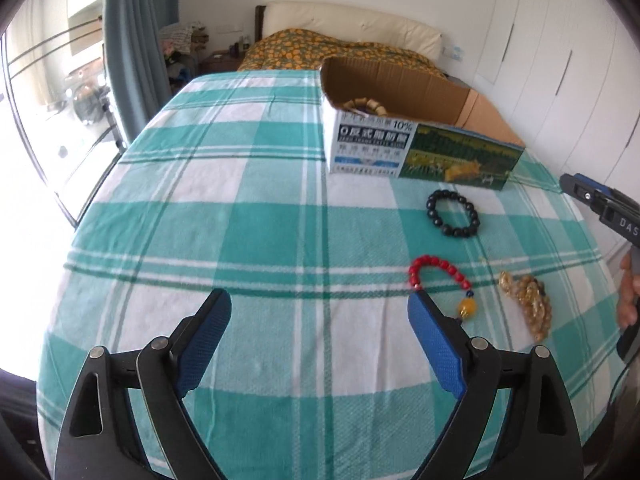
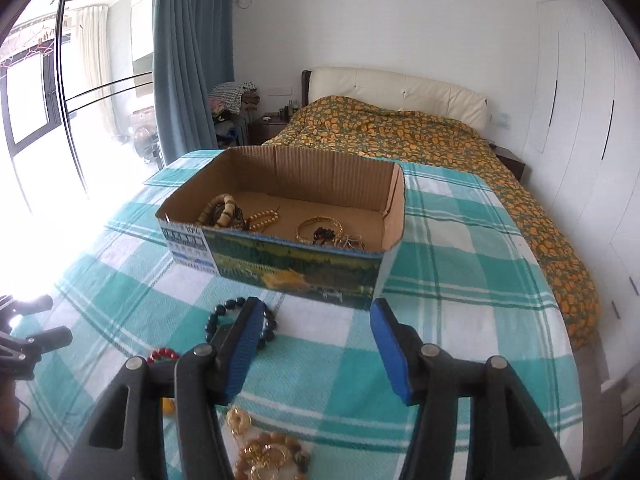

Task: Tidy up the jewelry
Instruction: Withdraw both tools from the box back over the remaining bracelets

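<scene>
The box (image 2: 280,216) sat open-topped toward the far side of the table (image 1: 248,240), its printed long wall facing the grippers, which made it the likely collecting place: several bracelets and gold chains already lay on its cardboard floor, a pale bead bracelet (image 2: 222,212) at the left end and a gold bangle (image 2: 320,226) toward the right. Three pieces remained out on the checked cloth, well apart from each other and all on the near side of the box, probably so that each could be picked up singly. The black bracelet (image 1: 453,214) lay nearest the box, the red bracelet (image 1: 438,274) with its amber pendant lay nearer the camera, and a tangled gold heap (image 1: 528,304) lay just to the right of the red one. The left gripper (image 1: 320,312) hung over bare cloth with its fingers (image 1: 210,328) spread wide and nothing between them; its right finger sat just beside the red bracelet, covering part of it, so that piece seemed its likely next target. The right gripper (image 2: 316,332) was angled down toward the box with its fingers (image 2: 390,344) also apart and empty, the black bracelet partly hidden behind its left finger. Both being empty over the loose pieces suggested a fresh pick was due, with three items left to put away.
</scene>
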Tool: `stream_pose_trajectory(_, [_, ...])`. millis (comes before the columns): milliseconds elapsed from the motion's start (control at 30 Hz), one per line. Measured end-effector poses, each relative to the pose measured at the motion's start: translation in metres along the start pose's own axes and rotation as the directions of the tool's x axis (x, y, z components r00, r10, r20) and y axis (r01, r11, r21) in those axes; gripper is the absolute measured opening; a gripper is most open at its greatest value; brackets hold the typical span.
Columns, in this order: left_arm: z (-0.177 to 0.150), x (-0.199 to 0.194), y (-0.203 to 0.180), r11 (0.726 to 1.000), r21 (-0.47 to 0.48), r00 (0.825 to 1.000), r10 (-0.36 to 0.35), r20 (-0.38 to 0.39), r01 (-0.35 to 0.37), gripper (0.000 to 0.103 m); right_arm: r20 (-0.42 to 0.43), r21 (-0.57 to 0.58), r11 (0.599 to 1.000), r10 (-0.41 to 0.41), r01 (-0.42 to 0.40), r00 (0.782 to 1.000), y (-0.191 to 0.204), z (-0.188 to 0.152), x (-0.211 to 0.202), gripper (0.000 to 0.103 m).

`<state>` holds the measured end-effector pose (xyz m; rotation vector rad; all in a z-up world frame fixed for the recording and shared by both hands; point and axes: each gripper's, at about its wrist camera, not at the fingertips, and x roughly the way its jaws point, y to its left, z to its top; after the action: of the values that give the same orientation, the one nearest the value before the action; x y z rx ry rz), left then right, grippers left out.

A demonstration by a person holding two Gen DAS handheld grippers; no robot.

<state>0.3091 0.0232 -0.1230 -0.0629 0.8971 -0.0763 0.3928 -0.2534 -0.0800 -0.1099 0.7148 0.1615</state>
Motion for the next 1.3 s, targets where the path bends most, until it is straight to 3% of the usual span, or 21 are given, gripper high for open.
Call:
stream_pose_trajectory(200, [-0.045,0.010,-0.002,0.998,-0.040,0.998,0.056,-0.038,-0.057,0.091,-0.064,0.073,0.993,-0.083,0.088,0.995,-0.020,-0.075,-0.030,0.057])
stream_pose_trajectory(367, [-0.062,0.019,-0.011,0.994,0.001,0.994,0.108,-0.029,-0.108,0.091,-0.141,0.147,0.979,-0.119,0.140,0.983,-0.045,-0.112,-0.029,0.057])
stream_pose_trajectory(500, [-0.063,0.020,-0.013,0.995,0.019,0.995,0.094,-0.035,-0.093,0.095,-0.195,0.157,0.976,-0.120,0.151,0.973,-0.051,-0.130,-0.016,0.057])
stream_pose_trajectory(667, [-0.063,0.024,-0.015,0.996,0.036,0.995,0.082,-0.053,-0.081,0.102,-0.201,0.164,0.976,-0.109,0.144,0.974,-0.051,-0.128,-0.011,0.057])
stream_pose_trajectory(1300, [-0.063,0.024,-0.015,0.996,0.035,0.995,0.086,-0.053,-0.085,0.103,-0.208,0.148,0.978,-0.116,0.149,0.971,-0.047,-0.127,-0.009,0.064])
